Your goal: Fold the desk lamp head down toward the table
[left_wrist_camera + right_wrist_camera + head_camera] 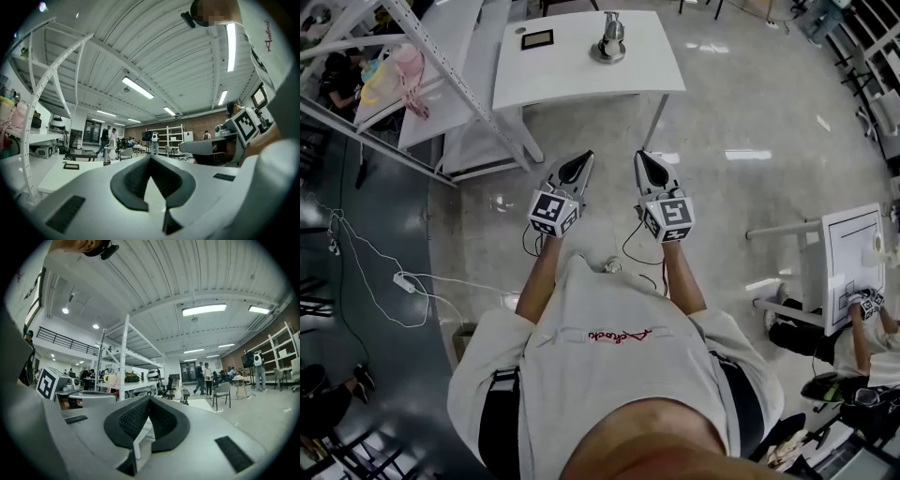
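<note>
Plainly the approach is not yet begun: left claw (581, 161) and right claw (643, 161), both pressed together and empty, point level, with the lamp (609, 39) well ahead on the counter (572, 80). Next I'd step closer and spread one claw.

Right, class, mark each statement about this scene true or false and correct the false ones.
1. The left gripper and right gripper are both shut and empty. True.
2. The desk lamp stands on the white table. True.
3. The left gripper touches the desk lamp. False: it hangs over the floor, short of the white table.
4. The dark rectangle lies right of the desk lamp in the head view. False: it lies left.
</note>
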### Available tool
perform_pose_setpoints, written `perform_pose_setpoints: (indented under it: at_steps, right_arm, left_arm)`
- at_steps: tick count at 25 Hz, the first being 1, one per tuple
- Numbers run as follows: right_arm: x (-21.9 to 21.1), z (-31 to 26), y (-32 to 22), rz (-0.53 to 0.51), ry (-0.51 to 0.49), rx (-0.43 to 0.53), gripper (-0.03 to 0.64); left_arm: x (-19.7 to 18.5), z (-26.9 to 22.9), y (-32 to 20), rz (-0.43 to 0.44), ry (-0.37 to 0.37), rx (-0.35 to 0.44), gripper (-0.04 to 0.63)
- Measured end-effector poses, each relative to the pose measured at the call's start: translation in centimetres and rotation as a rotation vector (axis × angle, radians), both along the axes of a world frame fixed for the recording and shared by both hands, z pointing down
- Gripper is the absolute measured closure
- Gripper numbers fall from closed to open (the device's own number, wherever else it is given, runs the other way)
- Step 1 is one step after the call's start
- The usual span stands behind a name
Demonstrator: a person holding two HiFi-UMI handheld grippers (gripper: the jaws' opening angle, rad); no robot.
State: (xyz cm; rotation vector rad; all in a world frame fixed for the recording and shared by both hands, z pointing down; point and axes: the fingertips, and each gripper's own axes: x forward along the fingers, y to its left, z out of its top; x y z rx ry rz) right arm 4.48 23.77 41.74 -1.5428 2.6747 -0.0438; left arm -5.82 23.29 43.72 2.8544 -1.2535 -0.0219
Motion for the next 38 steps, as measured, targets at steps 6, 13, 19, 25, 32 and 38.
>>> perform_pose_setpoints:
  at_steps: [6, 13, 19, 25, 32, 38]
  right_arm:
    - [0.6, 0.9, 0.1, -0.013, 0.002, -0.015, 0.589]
    - [1.0, 1.8, -0.9, -0.024, 0.007, -0.028, 0.588]
    - [1.0, 2.4, -2.0, -0.035, 0.010, -0.037, 0.588]
    - [1.9, 2.6, -3.9, -0.039, 0.005, -0.037, 0.588]
    - [1.4, 2.9, -7.8, -0.050, 0.010, -0.034, 0.588]
    - [0.8, 3.6, -12.4, -0.055, 0.020, -0.039, 0.588]
  left_arm:
    - [0.8, 0.6, 0.2, -0.019, 0.000, -0.006, 0.575]
    - [1.8, 2.4, -0.4, -0.017, 0.006, -0.038, 0.575]
    - [2.3, 2.7, -2.0, -0.010, 0.008, -0.042, 0.575]
    - [3.3, 2.6, -4.2, -0.003, 0.002, -0.032, 0.575]
    - [3.1, 3.0, -8.0, -0.007, 0.009, -0.031, 0.575]
    - [2.8, 3.8, -12.8, -0.009, 0.020, -0.042, 0.575]
